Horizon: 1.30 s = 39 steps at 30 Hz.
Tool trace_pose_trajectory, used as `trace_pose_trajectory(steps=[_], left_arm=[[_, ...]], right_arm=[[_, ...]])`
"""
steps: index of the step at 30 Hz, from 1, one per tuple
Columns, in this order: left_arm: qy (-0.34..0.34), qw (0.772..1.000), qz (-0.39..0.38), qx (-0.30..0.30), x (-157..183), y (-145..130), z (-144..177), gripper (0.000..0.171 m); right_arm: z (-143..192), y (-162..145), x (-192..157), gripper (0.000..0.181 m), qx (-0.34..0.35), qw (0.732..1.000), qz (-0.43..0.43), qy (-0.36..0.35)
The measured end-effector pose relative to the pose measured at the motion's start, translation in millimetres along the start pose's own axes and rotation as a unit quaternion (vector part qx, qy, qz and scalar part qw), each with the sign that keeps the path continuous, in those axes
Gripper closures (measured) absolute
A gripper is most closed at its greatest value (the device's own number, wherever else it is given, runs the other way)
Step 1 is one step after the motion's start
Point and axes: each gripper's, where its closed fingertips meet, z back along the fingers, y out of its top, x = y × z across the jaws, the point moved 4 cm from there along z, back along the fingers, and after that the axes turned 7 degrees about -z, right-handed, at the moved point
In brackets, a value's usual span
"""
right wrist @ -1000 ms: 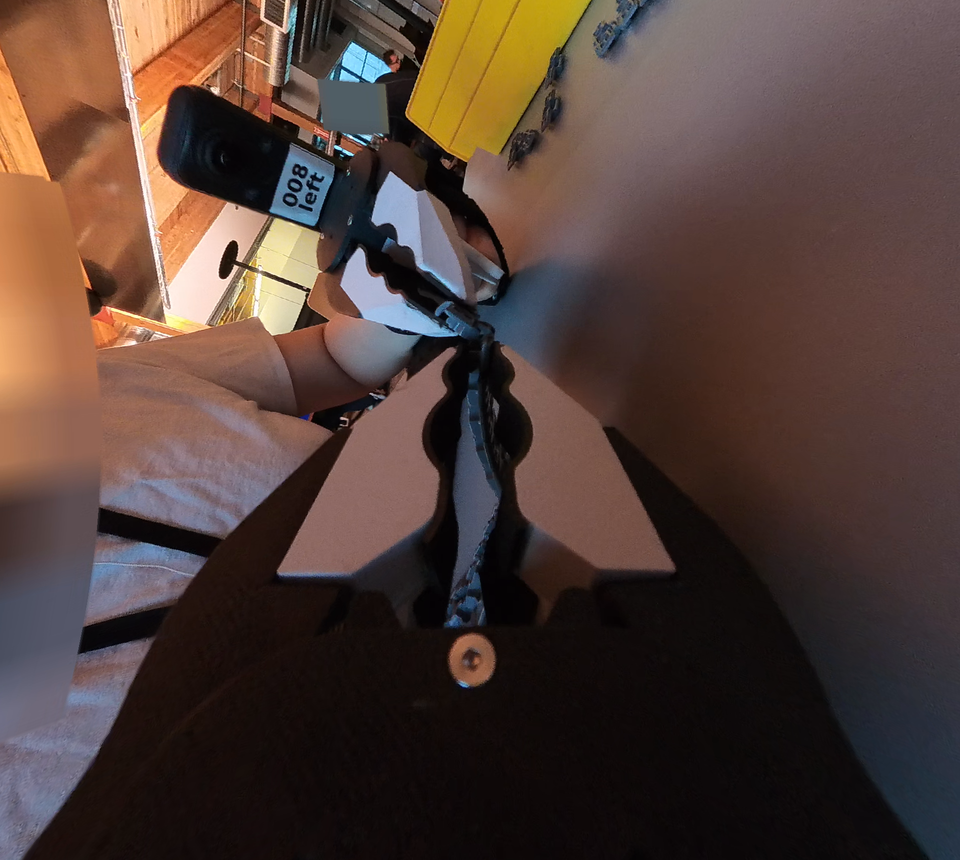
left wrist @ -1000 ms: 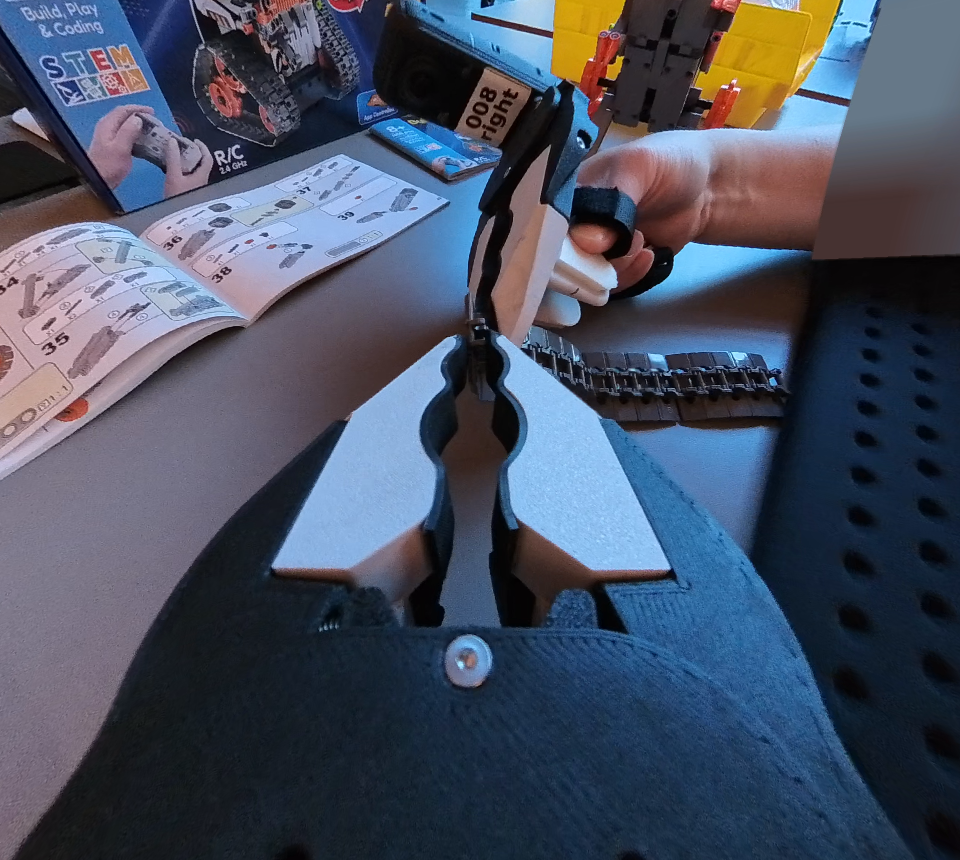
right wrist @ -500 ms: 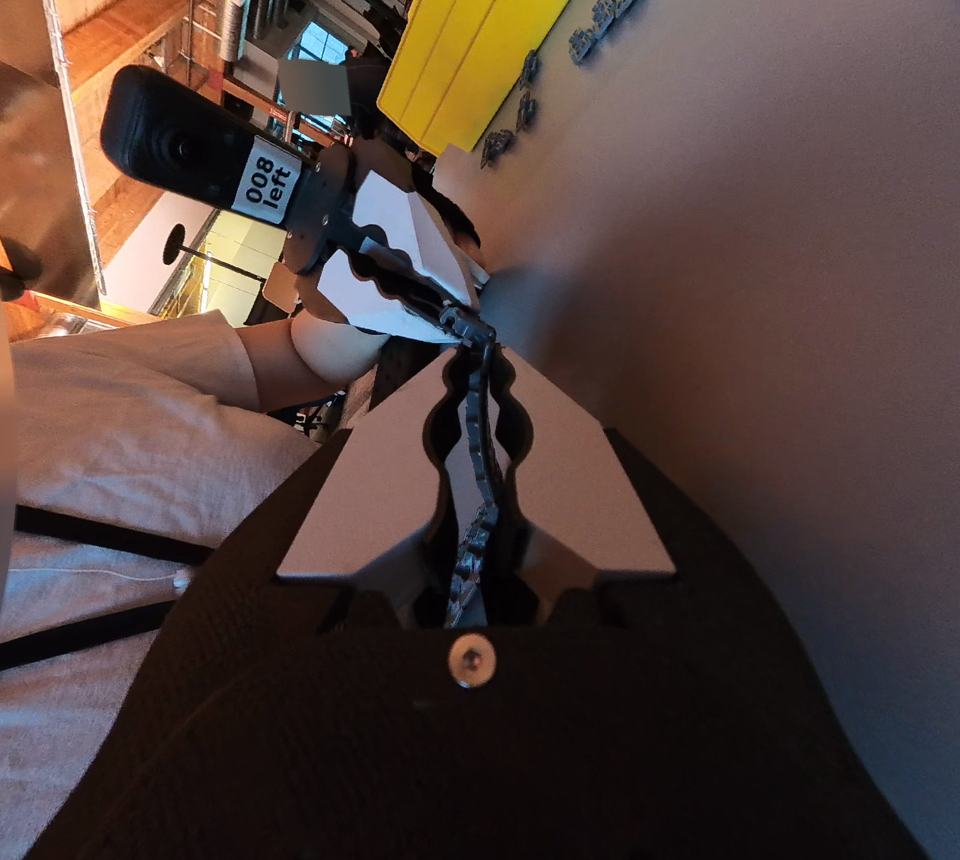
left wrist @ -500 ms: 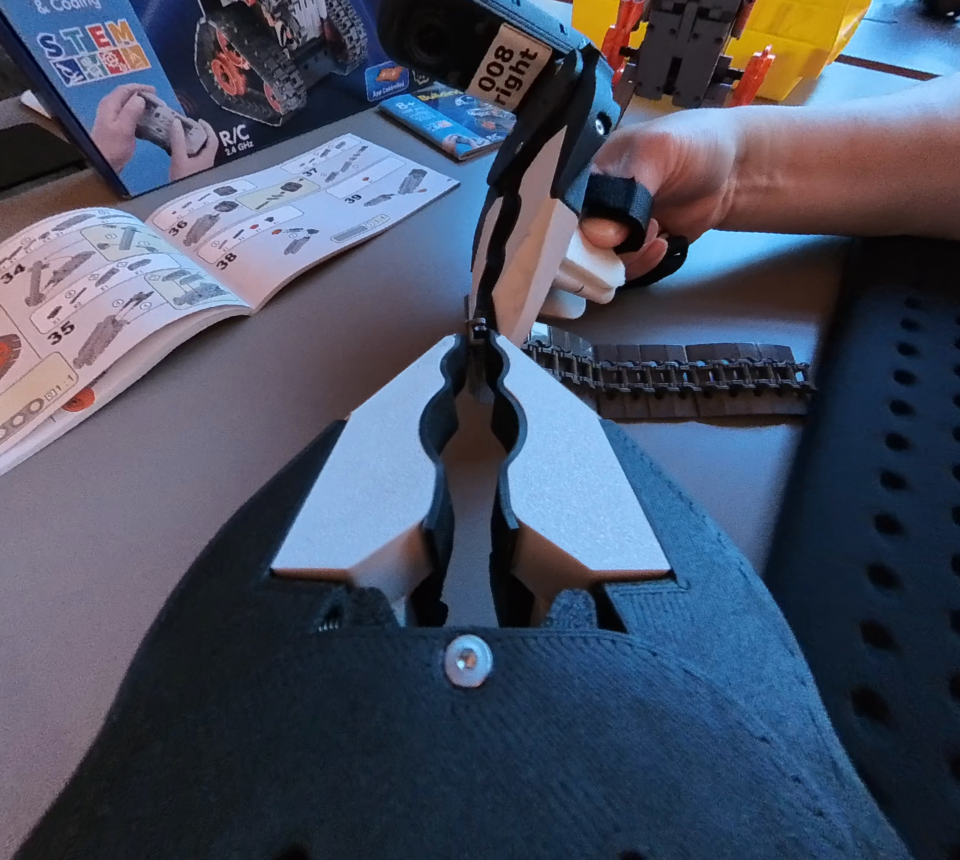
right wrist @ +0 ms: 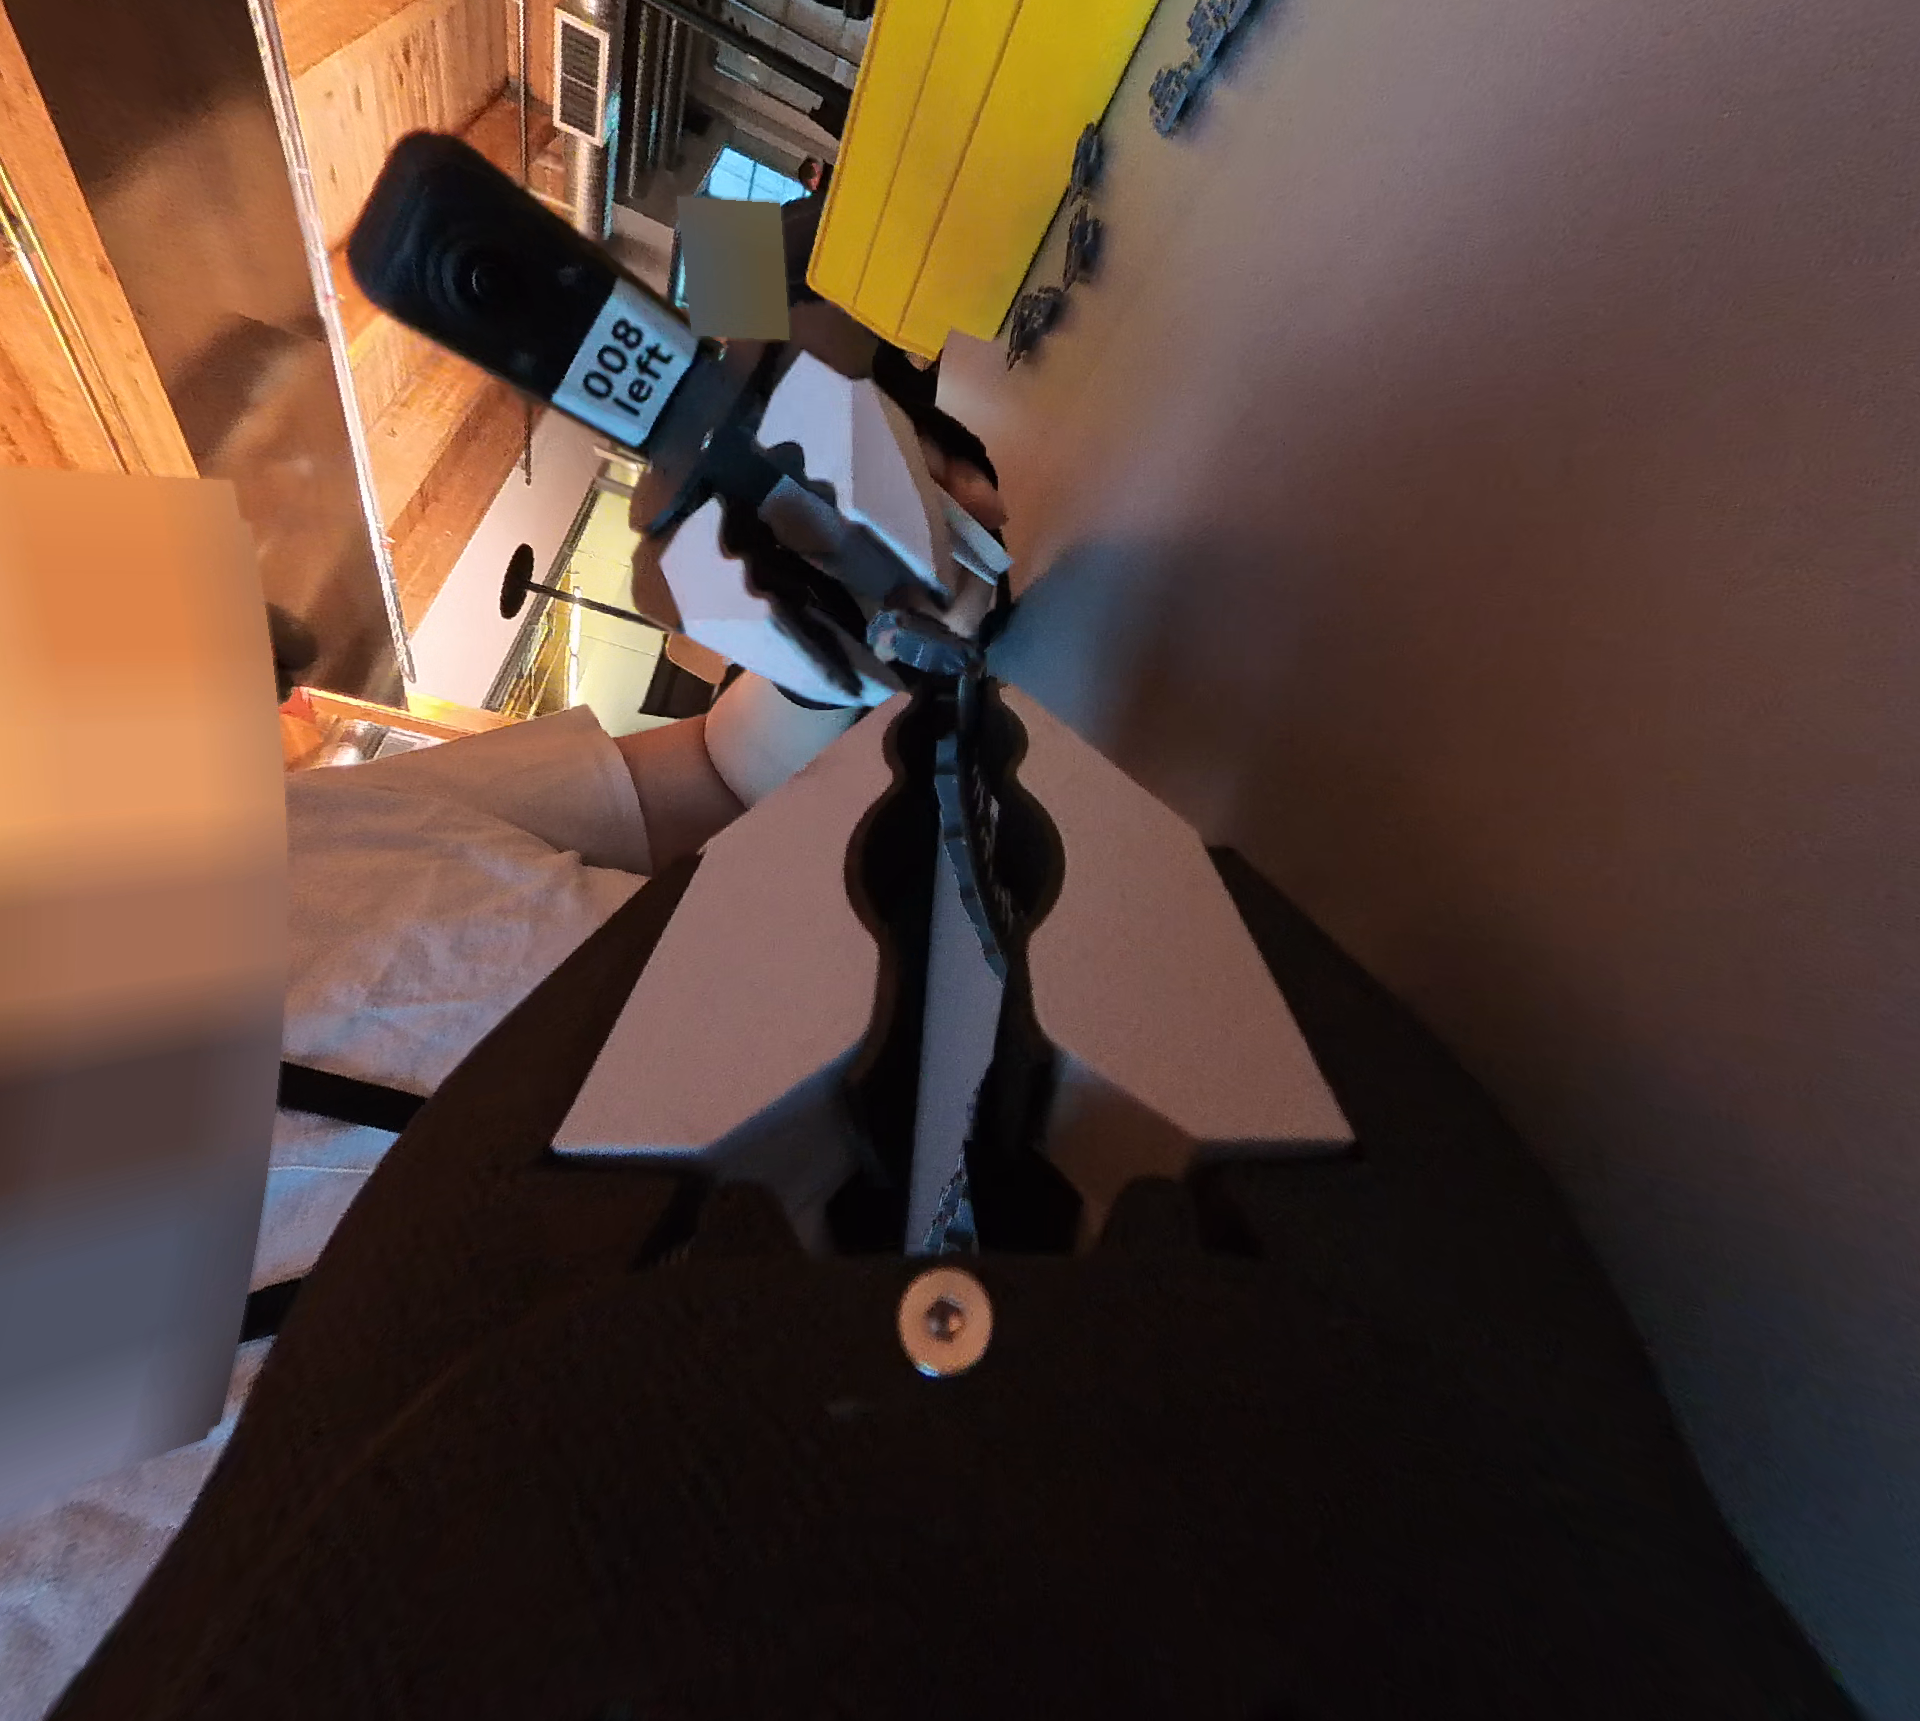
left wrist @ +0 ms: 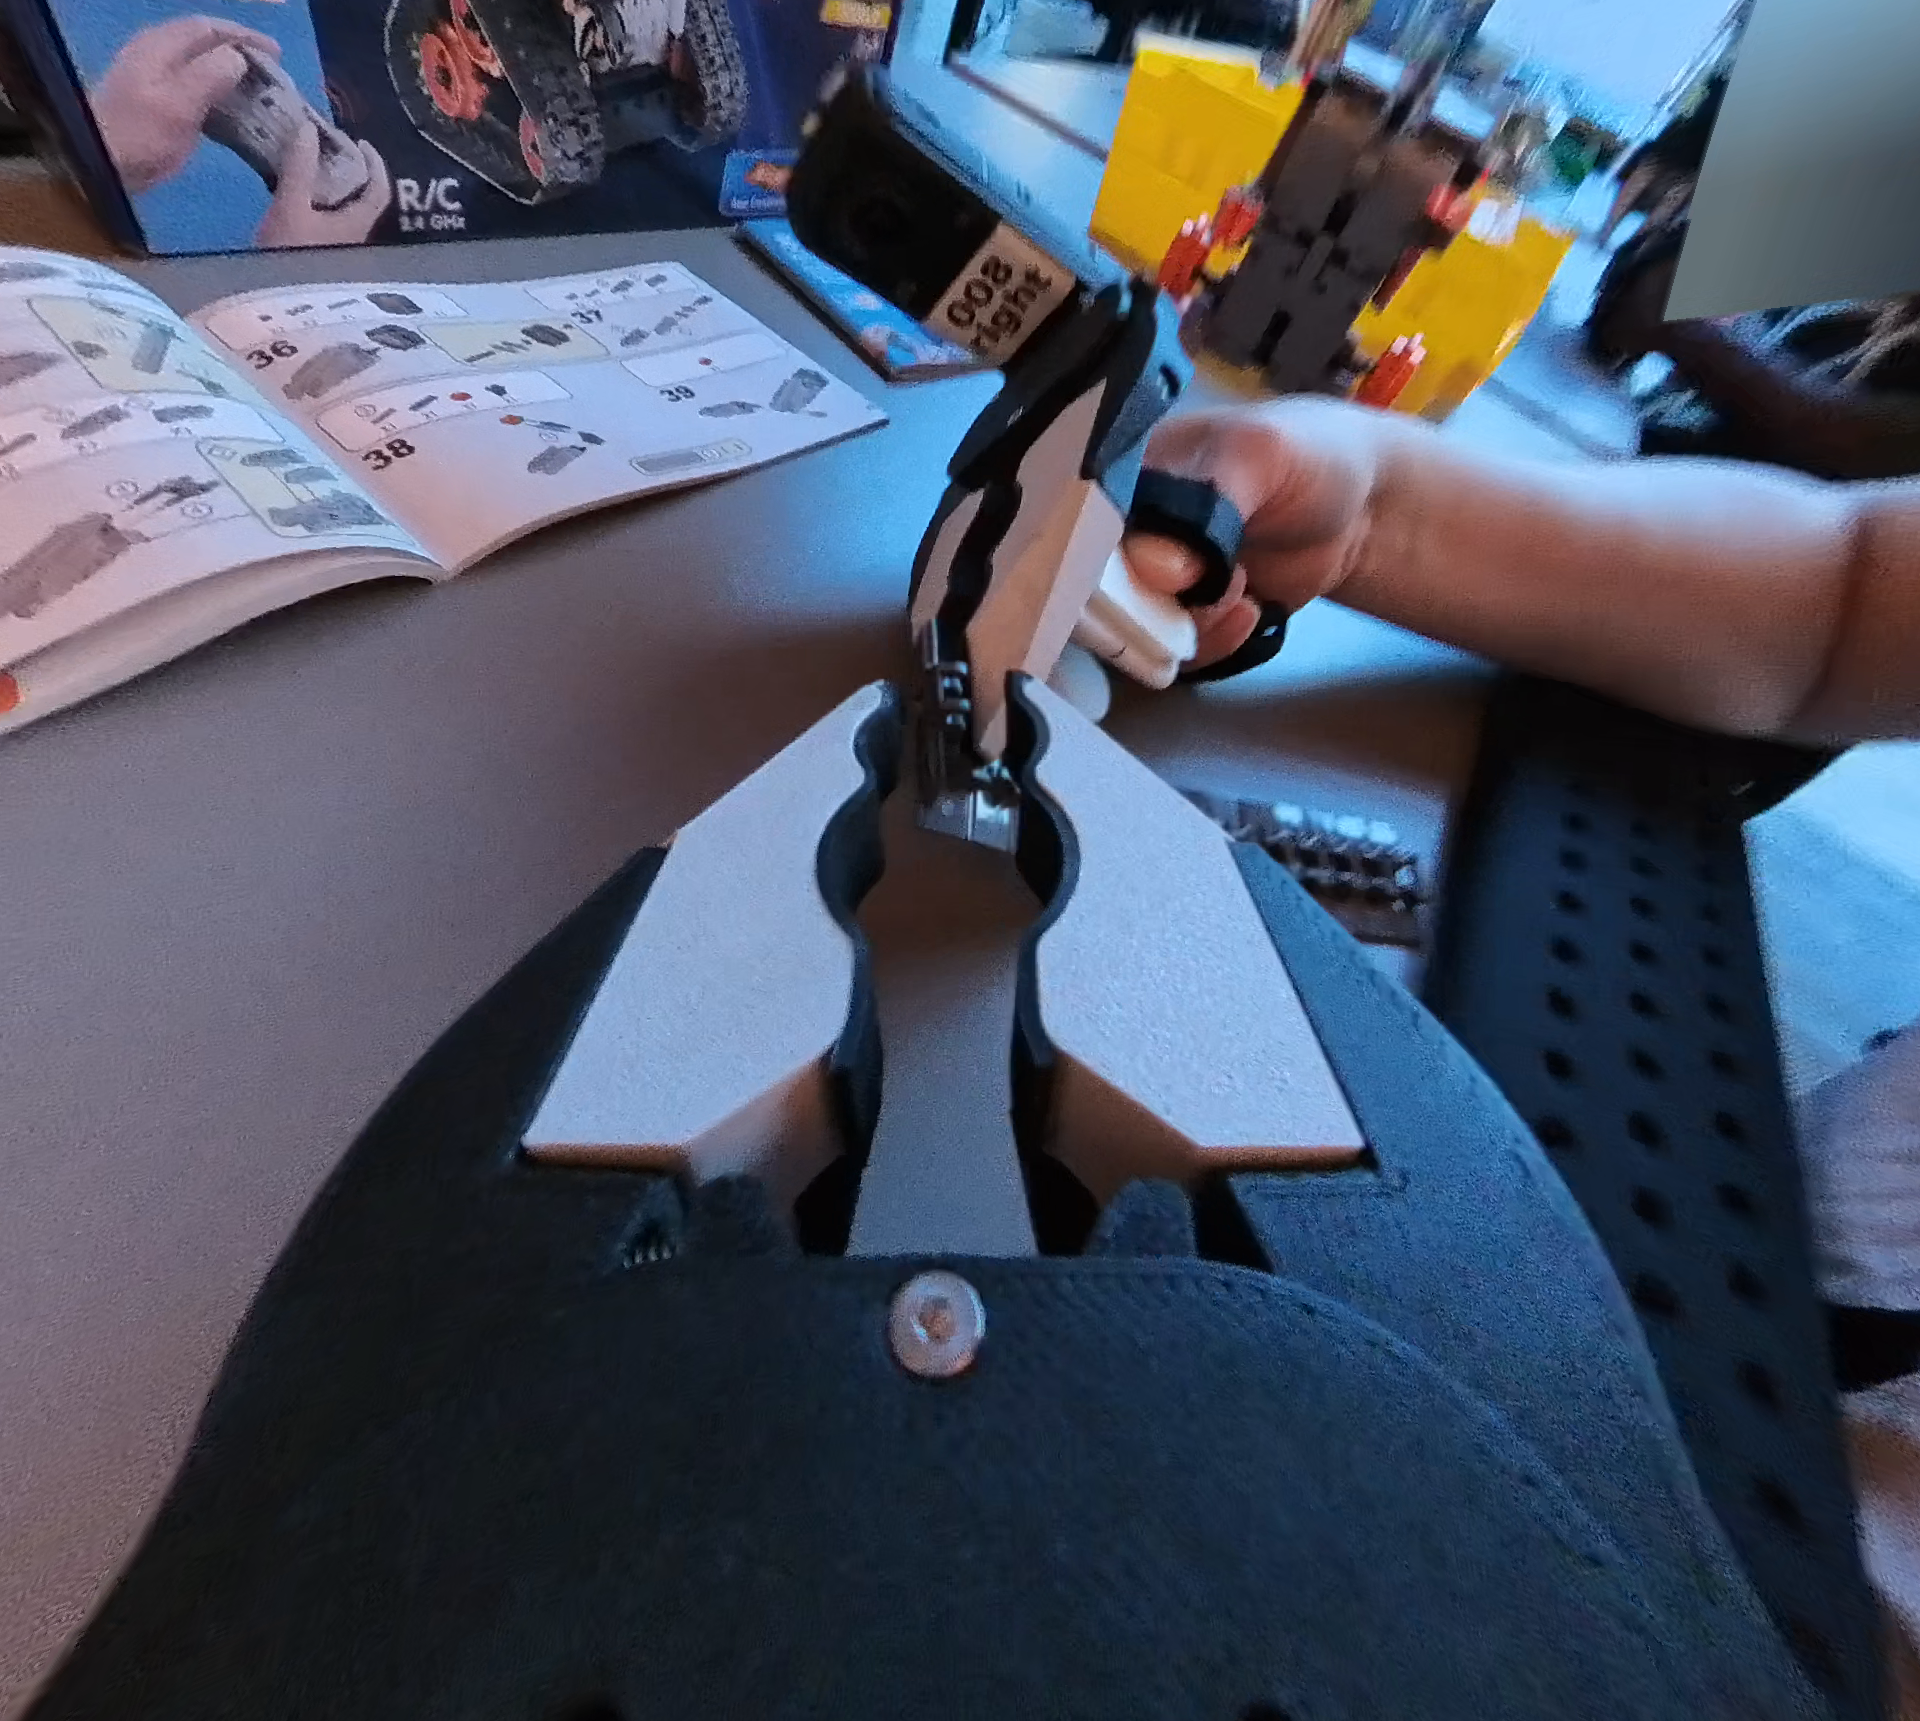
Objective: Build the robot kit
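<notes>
My left gripper [left wrist: 958, 713] has its fingers slightly apart. The end link of a black toy track [left wrist: 961, 804] sits between their tips. My right gripper [left wrist: 951, 684], held by a hand [left wrist: 1278, 497], points down at that same spot. In the right wrist view my right gripper [right wrist: 951, 705] is shut on the track [right wrist: 982, 850], which runs back between its fingers. The left gripper [right wrist: 914, 643] faces it tip to tip, with the track's end at its tips. A second track strip [left wrist: 1314, 856] lies flat on the grey table [left wrist: 520, 788].
An open instruction booklet [left wrist: 416, 424] lies at the left, with a blue toy box [left wrist: 312, 9] behind it. A yellow bin [left wrist: 1195, 144] and a dark block model [left wrist: 1340, 237] stand at the back. A black perforated surface [left wrist: 1621, 1048] is at the right. Small grey parts [right wrist: 1216, 40] lie near the bin. The grippers are tip to tip, or close to it.
My left gripper's fingers have parted from their shut grip on the track end. The view has swung and lifted a little, and the right gripper still holds the track.
</notes>
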Motion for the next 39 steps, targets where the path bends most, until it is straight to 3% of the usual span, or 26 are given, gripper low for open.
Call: trace_pose_trajectory(steps=[4,9,11,18,23,27,33,39], left_arm=[[-0.002,0.998,0.044,0.047,-9.7,8.7,15.0,0.159],[-0.003,0.999,0.034,0.011,-6.9,0.2,7.9,0.161],[-0.006,1.000,0.018,0.007,-4.5,0.2,5.9,0.171],[0.028,0.999,-0.035,-0.008,-4.2,-1.7,4.0,0.171],[0.021,1.000,-0.019,0.003,-5.3,0.7,6.1,0.171],[0.042,0.998,-0.052,-0.008,-4.7,0.1,5.2,0.171],[0.050,0.997,-0.061,-0.020,-5.4,-2.3,2.9,0.171],[0.039,0.998,-0.039,-0.007,-5.9,-0.9,2.9,0.171]], right_arm=[[1.6,0.7,1.6,0.176,0.004,1.000,-0.023,0.009],[2.0,0.9,0.5,0.176,0.003,0.999,-0.037,0.025],[1.9,0.7,0.6,0.176,0.002,0.999,-0.039,0.025],[2.3,1.0,2.6,0.176,0.008,0.999,-0.034,0.010],[0.6,1.0,-0.9,0.174,0.014,1.000,-0.001,0.004],[-0.2,1.3,-1.3,0.166,0.016,1.000,-0.003,0.008],[-1.0,-0.8,6.0,0.175,0.013,0.998,-0.060,0.009],[0.9,1.0,3.9,0.177,0.022,0.999,-0.045,0.006]])
